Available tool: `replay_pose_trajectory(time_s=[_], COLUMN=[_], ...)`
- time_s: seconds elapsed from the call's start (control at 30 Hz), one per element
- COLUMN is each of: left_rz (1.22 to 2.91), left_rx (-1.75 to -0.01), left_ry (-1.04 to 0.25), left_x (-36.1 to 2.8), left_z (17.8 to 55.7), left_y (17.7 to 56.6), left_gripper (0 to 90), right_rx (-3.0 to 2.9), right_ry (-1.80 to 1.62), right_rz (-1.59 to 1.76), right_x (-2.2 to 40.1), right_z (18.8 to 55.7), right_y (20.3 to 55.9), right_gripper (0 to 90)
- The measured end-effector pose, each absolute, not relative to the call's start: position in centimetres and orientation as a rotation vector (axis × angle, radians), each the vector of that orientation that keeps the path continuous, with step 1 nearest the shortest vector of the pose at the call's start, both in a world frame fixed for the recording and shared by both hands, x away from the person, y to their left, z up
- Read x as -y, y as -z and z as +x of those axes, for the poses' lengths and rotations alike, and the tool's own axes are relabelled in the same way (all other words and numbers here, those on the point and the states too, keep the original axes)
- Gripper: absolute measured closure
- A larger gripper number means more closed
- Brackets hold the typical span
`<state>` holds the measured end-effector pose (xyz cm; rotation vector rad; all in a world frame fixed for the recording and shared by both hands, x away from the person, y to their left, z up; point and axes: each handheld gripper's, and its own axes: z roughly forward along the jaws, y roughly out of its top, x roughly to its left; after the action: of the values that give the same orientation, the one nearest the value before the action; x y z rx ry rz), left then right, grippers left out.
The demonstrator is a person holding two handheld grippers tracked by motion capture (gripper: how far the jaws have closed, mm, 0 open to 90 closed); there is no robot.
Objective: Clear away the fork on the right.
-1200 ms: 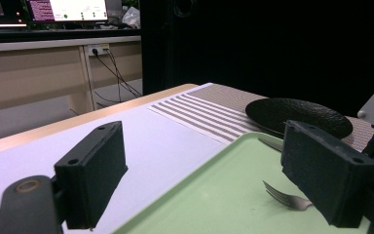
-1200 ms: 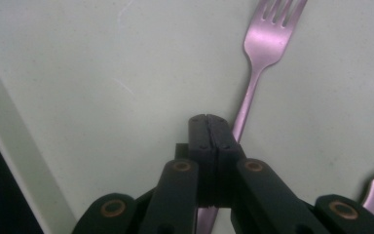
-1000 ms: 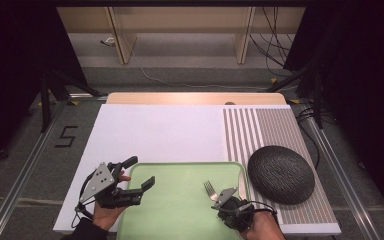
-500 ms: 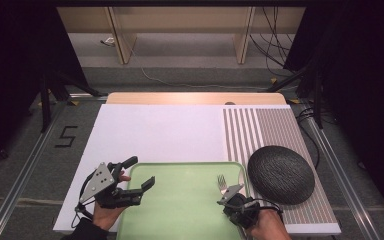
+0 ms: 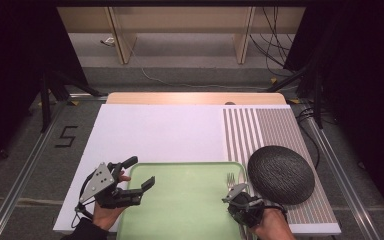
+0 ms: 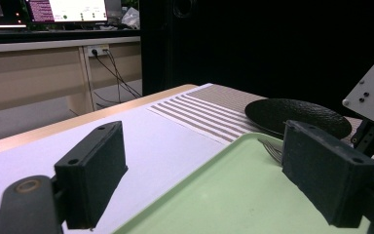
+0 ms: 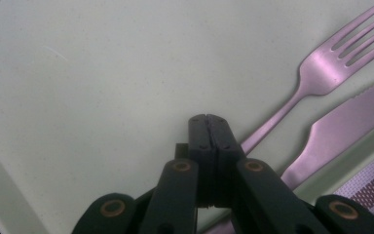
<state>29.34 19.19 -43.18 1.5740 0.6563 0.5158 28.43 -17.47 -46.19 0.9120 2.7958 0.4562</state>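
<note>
A pale green tray [image 5: 180,210] lies at the table's near edge. On its right side lie a metal fork [image 7: 321,68] and a knife [image 7: 343,129], side by side. My right gripper [image 7: 209,119] is shut with nothing between its jaws, low over the tray, and the fork's handle runs along its right side. In the high view the fork [image 5: 231,179] sticks out beyond the right gripper [image 5: 236,192]. My left gripper [image 5: 139,173] stands open at the tray's left rim, and the left gripper [image 6: 209,185] has only air between its jaws.
A dark round textured dish [image 5: 281,174] sits on the striped placemat [image 5: 260,127] just right of the tray. A white mat [image 5: 160,132] covers the table's left and middle. Shelves and cables stand beyond the far edge.
My right hand has slid to the right across the tray, and the fork has moved right with it toward the tray's right rim. The left gripper has stayed put.
</note>
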Motion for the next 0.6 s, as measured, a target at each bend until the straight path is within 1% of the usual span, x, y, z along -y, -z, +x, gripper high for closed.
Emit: replay_pose_trajectory(time_s=[0.4, 0.47, 0.53, 0.57, 0.6], left_rz=[1.572, 1.572, 1.573, 1.574, 1.574], left_rx=[-0.657, -0.657, -0.657, -0.657, -0.657], left_ry=[-0.515, -0.516, -0.516, -0.515, -0.516], left_x=[-19.2, -19.2, -19.2, -19.2, -19.2], left_z=[29.3, 29.3, 29.4, 29.4, 29.4], left_y=[43.2, 43.2, 43.2, 43.2, 43.2], left_gripper=[16.4, 16.4, 16.4, 16.4, 16.4], right_rx=[-2.796, -2.797, -2.781, -2.778, -2.772], right_ry=[-0.462, -0.488, -0.532, -0.561, -0.599], right_rz=[0.946, 0.95, 0.949, 0.954, 0.951], right_x=[18.0, 18.1, 18.3, 18.5, 18.6], right_z=[28.5, 28.5, 28.5, 28.6, 28.7], right_y=[46.1, 46.1, 45.9, 45.7, 45.6], right_gripper=[89.3, 83.8, 81.9, 79.3, 74.4])
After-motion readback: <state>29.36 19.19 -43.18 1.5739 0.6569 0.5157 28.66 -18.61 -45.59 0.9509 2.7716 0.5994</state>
